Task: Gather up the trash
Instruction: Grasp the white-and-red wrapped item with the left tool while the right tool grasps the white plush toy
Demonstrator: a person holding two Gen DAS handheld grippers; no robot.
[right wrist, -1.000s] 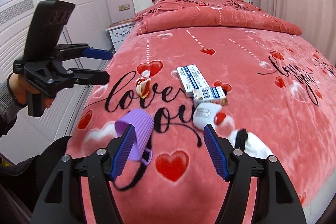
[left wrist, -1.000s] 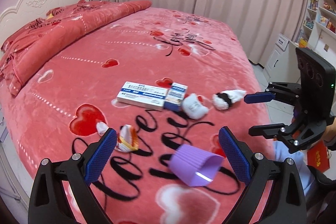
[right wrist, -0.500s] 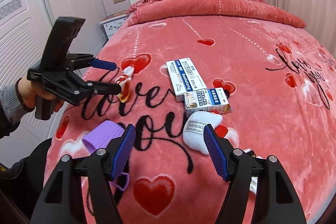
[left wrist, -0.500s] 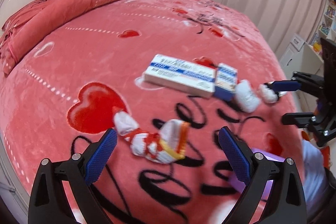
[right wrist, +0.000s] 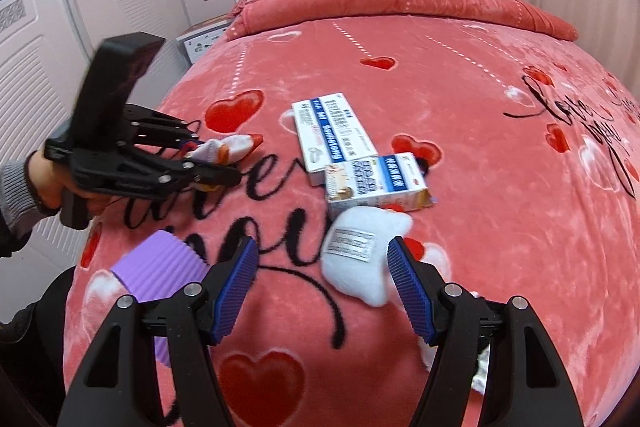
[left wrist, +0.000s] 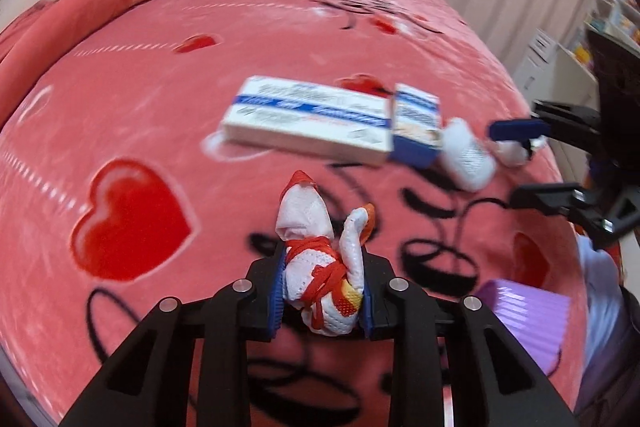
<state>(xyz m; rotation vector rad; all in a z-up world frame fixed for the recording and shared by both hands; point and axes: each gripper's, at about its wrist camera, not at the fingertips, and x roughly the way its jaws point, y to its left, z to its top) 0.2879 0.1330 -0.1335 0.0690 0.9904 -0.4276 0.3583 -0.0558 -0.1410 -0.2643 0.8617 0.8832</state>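
Clamped between the left gripper (left wrist: 322,291) jaws: a crumpled white wrapper with red string (left wrist: 320,267), just off the pink bedspread (left wrist: 140,107). Beyond the wrapper, two medicine boxes (left wrist: 312,123). Right gripper (right wrist: 322,287) jaws apart beside a white wad (right wrist: 360,255). Risk: loose, soft wrapper slipping free if tilted.

Bedspread (right wrist: 460,131): pink-red plush with red hearts, white heart outlines and black script lettering. Wrapper (left wrist: 320,267): white with red and orange markings. Long box (left wrist: 308,121): white with blue bands. Small box (right wrist: 374,183): white and blue. Cup (right wrist: 160,267): ribbed, lilac. Pouch (right wrist: 360,255): white with a printed label. Finger pads (right wrist: 234,283): blue, ridged.
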